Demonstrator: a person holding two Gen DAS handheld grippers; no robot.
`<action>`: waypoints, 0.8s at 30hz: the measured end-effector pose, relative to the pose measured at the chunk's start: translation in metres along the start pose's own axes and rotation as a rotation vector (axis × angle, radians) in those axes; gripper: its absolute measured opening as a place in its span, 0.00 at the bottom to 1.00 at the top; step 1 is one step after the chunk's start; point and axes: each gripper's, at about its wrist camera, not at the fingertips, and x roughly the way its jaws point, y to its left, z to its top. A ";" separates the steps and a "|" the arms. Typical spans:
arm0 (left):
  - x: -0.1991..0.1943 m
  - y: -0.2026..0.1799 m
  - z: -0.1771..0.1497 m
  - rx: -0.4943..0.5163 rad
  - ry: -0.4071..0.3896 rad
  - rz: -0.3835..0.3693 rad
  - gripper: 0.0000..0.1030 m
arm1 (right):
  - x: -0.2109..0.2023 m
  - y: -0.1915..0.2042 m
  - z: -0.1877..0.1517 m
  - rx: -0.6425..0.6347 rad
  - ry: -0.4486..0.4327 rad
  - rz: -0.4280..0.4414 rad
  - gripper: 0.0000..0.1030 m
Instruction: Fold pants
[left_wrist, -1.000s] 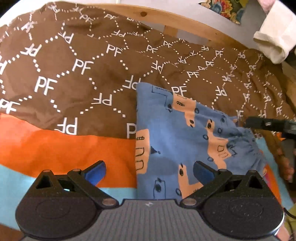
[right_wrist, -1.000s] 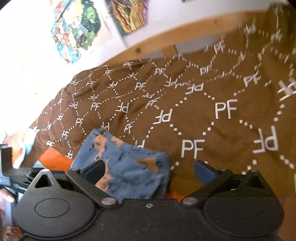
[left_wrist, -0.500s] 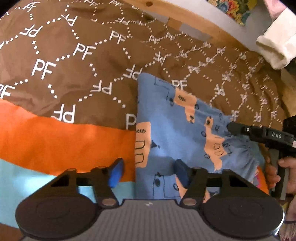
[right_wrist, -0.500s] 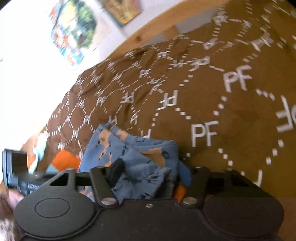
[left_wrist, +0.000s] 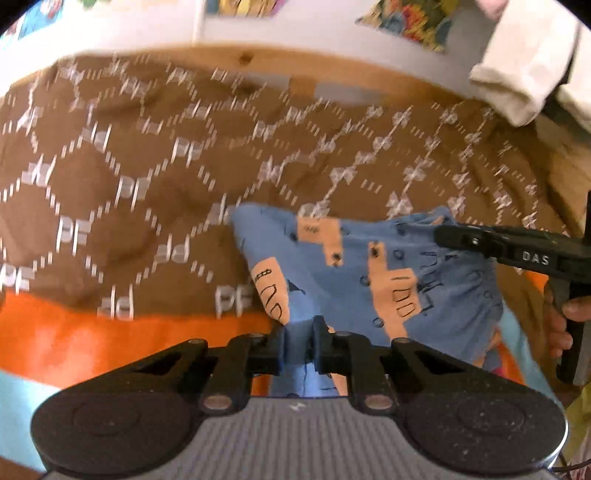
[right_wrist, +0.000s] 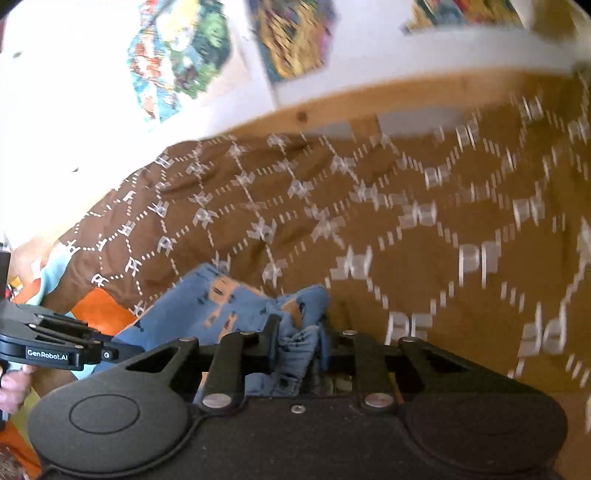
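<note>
The blue pants (left_wrist: 362, 280) with orange prints lie folded on a brown bedspread (left_wrist: 129, 192) with white PF lettering. My left gripper (left_wrist: 298, 341) is shut on the near left edge of the pants. My right gripper (right_wrist: 295, 341) is shut on the bunched waistband end of the pants (right_wrist: 236, 306). In the left wrist view the right gripper (left_wrist: 517, 251) comes in from the right onto the cloth. In the right wrist view the left gripper (right_wrist: 55, 350) shows at the far left. The pinched edges are lifted a little off the bed.
An orange and light blue sheet (left_wrist: 74, 339) lies near the bed's front. A wooden bed rail (left_wrist: 332, 74) runs along the back below a white wall with posters (right_wrist: 177, 62). A cream cloth (left_wrist: 524, 74) hangs at the upper right.
Both grippers went from open to shut on the pants, one on each end. Both views have tilted up towards the wall, and the held edges have risen.
</note>
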 end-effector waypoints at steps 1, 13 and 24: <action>-0.001 -0.004 0.005 0.011 -0.022 -0.001 0.14 | -0.003 0.002 0.007 -0.015 -0.016 -0.005 0.17; 0.040 -0.015 0.035 0.013 -0.036 0.010 0.15 | 0.013 -0.026 0.036 0.021 -0.051 -0.078 0.18; 0.041 -0.002 0.022 -0.023 0.011 0.050 0.43 | 0.008 -0.020 0.021 0.002 -0.074 -0.206 0.56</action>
